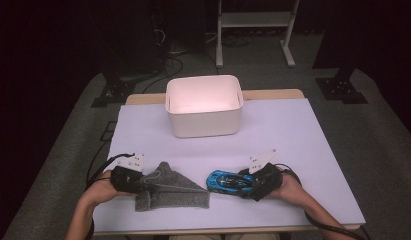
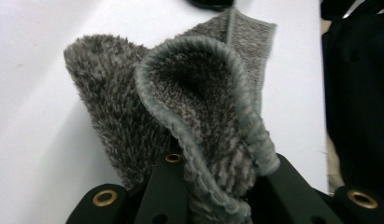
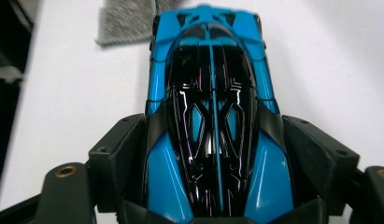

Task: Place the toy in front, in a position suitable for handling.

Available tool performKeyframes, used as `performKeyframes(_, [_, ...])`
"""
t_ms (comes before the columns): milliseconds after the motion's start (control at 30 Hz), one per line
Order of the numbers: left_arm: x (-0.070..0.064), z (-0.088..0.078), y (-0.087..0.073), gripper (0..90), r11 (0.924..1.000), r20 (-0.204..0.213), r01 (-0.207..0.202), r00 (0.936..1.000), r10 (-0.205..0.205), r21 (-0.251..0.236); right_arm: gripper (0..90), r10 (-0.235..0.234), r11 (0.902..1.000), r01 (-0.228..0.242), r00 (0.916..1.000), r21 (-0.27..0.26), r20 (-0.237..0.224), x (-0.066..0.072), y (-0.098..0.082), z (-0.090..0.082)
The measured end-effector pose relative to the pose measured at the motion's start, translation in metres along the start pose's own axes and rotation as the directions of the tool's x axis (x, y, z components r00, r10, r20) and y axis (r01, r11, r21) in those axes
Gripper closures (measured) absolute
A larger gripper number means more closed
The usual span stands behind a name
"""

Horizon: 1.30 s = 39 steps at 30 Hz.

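A white plastic bin (image 1: 204, 106) stands at the far middle of the white table cover (image 1: 303, 130), and everything else lies on the person's side of it. Nearer the person and to the left of the bin, the left gripper (image 1: 143, 183) has its jaws clamped tight on a fold of a grey shaggy cloth (image 1: 172, 189). In the left gripper view the cloth's hemmed edge (image 2: 206, 154) is pinched between the two black jaws and curls up in a loop above them, while the rest of the cloth (image 2: 110, 93) spreads flat on the cover.

Nearer the person and to the right of the bin, the right gripper (image 1: 250, 186) grips a blue and black toy sports car (image 1: 229, 182). In the right gripper view the jaws stand fairly wide, their pads pressed against both flanks of the car (image 3: 210, 116) near its tail, and its nose points toward the cloth's corner (image 3: 126, 21). The car rests on the cover, just beside the cloth's right end.
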<state>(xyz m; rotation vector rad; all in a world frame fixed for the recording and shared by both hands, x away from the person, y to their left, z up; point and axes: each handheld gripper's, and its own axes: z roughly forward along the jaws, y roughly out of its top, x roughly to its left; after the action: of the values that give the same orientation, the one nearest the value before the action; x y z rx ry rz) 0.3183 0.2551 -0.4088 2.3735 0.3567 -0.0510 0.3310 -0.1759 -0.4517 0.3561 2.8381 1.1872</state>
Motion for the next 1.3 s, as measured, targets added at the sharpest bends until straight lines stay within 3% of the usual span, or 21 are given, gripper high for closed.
performKeyframes(33, [-0.001,0.002,0.000,81.0,0.9999,0.011,0.006,0.9999,-0.007,0.013,23.3,0.000,1.0000,0.000,1.0000,0.006,0.008,0.000,0.000,0.000])
performKeyframes(100, [-0.005,0.006,0.004,77.7,0.9995,0.011,-0.022,0.9997,0.022,0.021,23.1,-0.008,0.9995,0.007,0.9998,0.030,0.020,0.001,0.001,0.003])
performKeyframes(233, [-0.005,0.007,0.014,61.9,0.9998,0.010,-0.018,0.9998,0.018,0.006,21.8,0.010,0.9988,-0.010,0.9999,0.048,0.006,0.001,0.007,0.010])
performKeyframes(333, [-0.007,0.009,0.026,54.9,0.9989,0.030,-0.045,0.9986,0.045,0.009,19.8,0.005,0.9996,-0.005,1.0000,0.029,0.002,0.002,0.016,0.011])
performKeyframes(567, [-0.012,0.017,0.053,39.9,0.9945,0.060,-0.102,0.9931,0.101,0.020,16.4,-0.015,0.9956,0.013,0.9998,0.093,0.016,0.008,0.038,0.027])
performKeyframes(667, [-0.013,0.019,0.061,36.9,0.9923,0.062,-0.121,0.9909,0.119,0.027,16.1,-0.037,0.9928,0.034,0.9990,0.115,0.024,0.009,0.042,0.032])
performKeyframes(1033, [-0.014,0.014,0.081,33.7,0.9874,0.044,-0.158,0.9866,0.157,0.014,20.5,-0.025,0.9932,0.023,0.9996,0.114,0.014,0.006,0.043,0.036])
performKeyframes(1167, [-0.014,0.026,0.089,32.8,0.9845,0.060,-0.174,0.9833,0.172,0.025,20.8,-0.034,0.9927,0.032,0.9993,0.116,0.017,0.006,0.046,0.039])
performKeyframes(1267, [-0.013,0.047,0.093,33.3,0.9828,0.078,-0.178,0.9817,0.174,0.049,20.9,-0.038,0.9912,0.034,0.9987,0.128,0.033,0.008,0.050,0.043])
performKeyframes(1300, [-0.013,0.054,0.093,34.2,0.9792,0.083,-0.190,0.9793,0.185,0.070,20.8,-0.038,0.9907,0.033,0.9987,0.132,0.034,0.008,0.051,0.044])
